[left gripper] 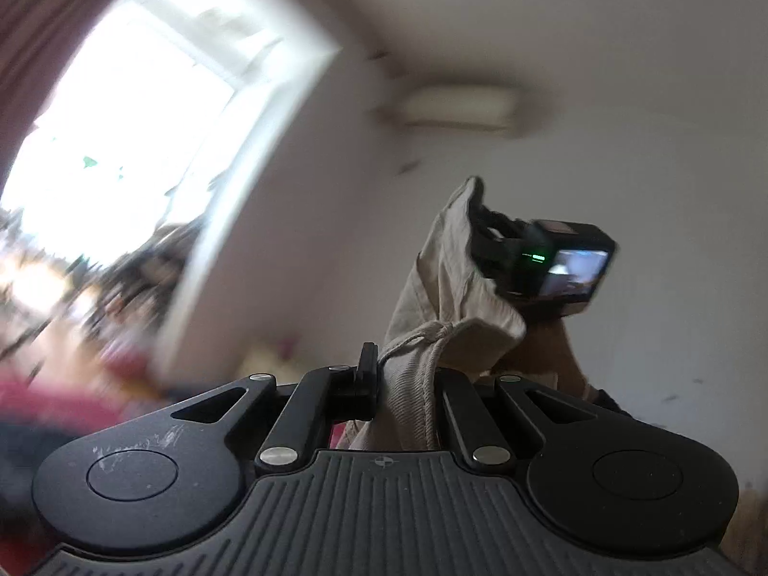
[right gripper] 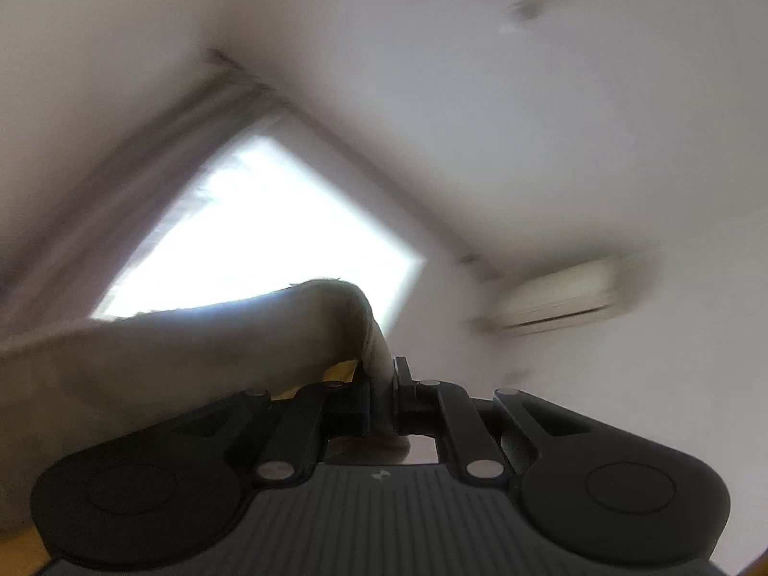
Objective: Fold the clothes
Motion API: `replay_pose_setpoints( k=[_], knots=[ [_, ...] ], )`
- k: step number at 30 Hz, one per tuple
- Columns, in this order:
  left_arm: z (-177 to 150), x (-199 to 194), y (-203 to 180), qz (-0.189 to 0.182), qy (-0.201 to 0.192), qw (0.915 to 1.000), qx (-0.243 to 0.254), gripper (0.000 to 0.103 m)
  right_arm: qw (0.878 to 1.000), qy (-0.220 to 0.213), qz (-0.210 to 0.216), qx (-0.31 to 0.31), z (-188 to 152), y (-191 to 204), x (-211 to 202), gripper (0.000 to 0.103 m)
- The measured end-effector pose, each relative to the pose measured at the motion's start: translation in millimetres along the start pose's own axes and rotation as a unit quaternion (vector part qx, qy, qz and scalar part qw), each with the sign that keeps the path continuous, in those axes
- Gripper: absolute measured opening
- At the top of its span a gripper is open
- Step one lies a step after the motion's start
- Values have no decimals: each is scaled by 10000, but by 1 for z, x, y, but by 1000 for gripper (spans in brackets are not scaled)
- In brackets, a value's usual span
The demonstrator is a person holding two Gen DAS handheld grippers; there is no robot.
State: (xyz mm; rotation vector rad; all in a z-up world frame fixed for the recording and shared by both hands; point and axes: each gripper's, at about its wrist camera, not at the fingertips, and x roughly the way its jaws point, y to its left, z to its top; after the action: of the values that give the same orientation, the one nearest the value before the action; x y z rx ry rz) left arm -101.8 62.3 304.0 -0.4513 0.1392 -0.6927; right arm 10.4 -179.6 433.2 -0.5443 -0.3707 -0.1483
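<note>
Here the left gripper [left gripper: 384, 384] had its jaws nearly closed, pinching the beige garment [left gripper: 432, 297] by its drawstring edge. The cloth ran up and away to the right gripper [left gripper: 485, 235], raised before the white wall [left gripper: 648, 144]. In the right wrist view that gripper's [right gripper: 381, 396] jaws stood narrow, clamped on a fold of the same garment [right gripper: 192, 350], which stretched off leftward below the bright window [right gripper: 269, 240].

Home room; curtained window [left gripper: 120, 120]; wall air conditioner [right gripper: 559, 295] (blurred); white walls
</note>
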Motion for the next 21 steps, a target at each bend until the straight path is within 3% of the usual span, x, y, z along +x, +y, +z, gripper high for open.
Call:
replay_pose_setpoints(
  k=[5, 8, 11, 14, 17, 20, 21],
  knots=[
    [-60, -75, 75, 1139, 361, 9903, -713, 4, 9886, -354, 1461, -85, -38, 142, -60, 8],
    [-91, -129, 110, 2021, 311, 9732, -1048, 4, 9711, -575, 2300, -265, -48, 224, -94, 8],
    [-122, -177, 129, 2661, 275, 9541, -1346, 4, 9473, -555, 3147, -221, -48, 287, -110, 8],
    [-143, -220, 135, 3274, 283, 9296, -1670, 4, 9196, -647, 3865, -278, -34, 340, -134, 8],
    [-158, -256, 148, 3815, 243, 8960, -2259, 4, 8933, -517, 4451, -346, -25, 395, -143, 8],
    [-179, -289, 164, 4324, 264, 8607, -2676, 4, 8589, 47, 5088, -581, -32, 461, -146, 10],
    [-190, -298, 172, 4457, 310, 8493, -2811, 4, 8442, 272, 5311, -677, -35, 482, -148, 16]
  ],
)
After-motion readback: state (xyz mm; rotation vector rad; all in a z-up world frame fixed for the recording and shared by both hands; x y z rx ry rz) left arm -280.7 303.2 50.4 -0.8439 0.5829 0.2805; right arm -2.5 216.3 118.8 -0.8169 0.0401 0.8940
